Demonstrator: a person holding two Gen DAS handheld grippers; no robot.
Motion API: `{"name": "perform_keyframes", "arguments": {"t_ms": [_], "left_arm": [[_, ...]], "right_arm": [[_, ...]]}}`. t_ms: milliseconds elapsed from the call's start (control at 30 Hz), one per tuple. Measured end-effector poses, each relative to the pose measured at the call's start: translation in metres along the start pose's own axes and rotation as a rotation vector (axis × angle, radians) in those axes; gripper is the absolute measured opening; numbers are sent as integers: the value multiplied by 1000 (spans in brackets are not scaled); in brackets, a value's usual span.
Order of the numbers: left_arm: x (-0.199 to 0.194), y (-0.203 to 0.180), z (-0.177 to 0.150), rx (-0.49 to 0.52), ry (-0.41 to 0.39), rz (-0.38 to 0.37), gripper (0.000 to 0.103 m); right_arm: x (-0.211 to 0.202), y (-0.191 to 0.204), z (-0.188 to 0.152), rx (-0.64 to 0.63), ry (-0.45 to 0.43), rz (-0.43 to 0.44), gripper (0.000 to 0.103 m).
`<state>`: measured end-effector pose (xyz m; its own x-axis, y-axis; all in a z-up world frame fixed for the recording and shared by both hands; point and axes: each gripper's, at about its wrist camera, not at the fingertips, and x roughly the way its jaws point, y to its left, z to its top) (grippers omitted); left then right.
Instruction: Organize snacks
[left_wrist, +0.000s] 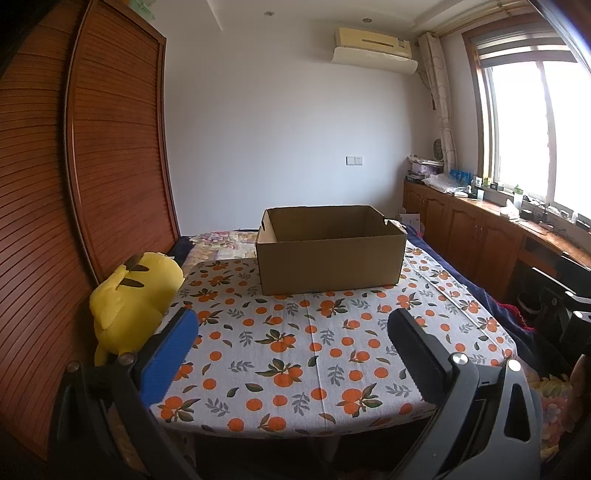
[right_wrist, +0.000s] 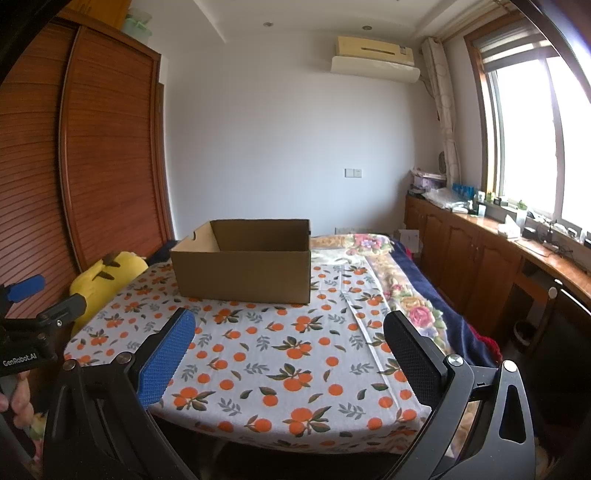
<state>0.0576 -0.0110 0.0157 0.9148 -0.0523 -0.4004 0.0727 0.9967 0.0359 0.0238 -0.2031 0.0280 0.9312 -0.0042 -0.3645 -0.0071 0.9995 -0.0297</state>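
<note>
Both tools hang spread wide over the near edge of the desk, nothing between their fingers. The left tool (left_wrist: 291, 354) shows a blue pad at 9 o'clock and a black pad at 3 o'clock; the right tool (right_wrist: 288, 354) is the same, blue pad one side, black pad the other. Straight ahead at 12 o'clock sits the open cardboard box (left_wrist: 328, 254), upright on the orange-print tablecloth (left_wrist: 295, 343), and what shows of its inside is bare cardboard. No snacks in either view. A yellow plush toy (left_wrist: 129, 302) leans off the desk's edge at 10 o'clock, against the slatted wooden wardrobe (left_wrist: 74, 184). In the right wrist view, a hand (right_wrist: 16, 397) grips the left tool's handle at 8 o'clock.
</note>
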Motion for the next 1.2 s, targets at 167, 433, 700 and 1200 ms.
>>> {"name": "perform_keyframes", "arguments": {"t_ms": [167,433,700,1200], "left_arm": [[0,1,0,0,-2,-1,103],[-4,2,1,1,-14,2,103],[-8,0,2,8,-25,7,103],[-9,1,2,10,-29,9,103]], "right_arm": [[1,1,0,0,-1,-1,103],[1,1,0,1,-2,-1,103],[1,1,1,2,-4,0,103],[-1,0,2,3,-7,0,103]]}}
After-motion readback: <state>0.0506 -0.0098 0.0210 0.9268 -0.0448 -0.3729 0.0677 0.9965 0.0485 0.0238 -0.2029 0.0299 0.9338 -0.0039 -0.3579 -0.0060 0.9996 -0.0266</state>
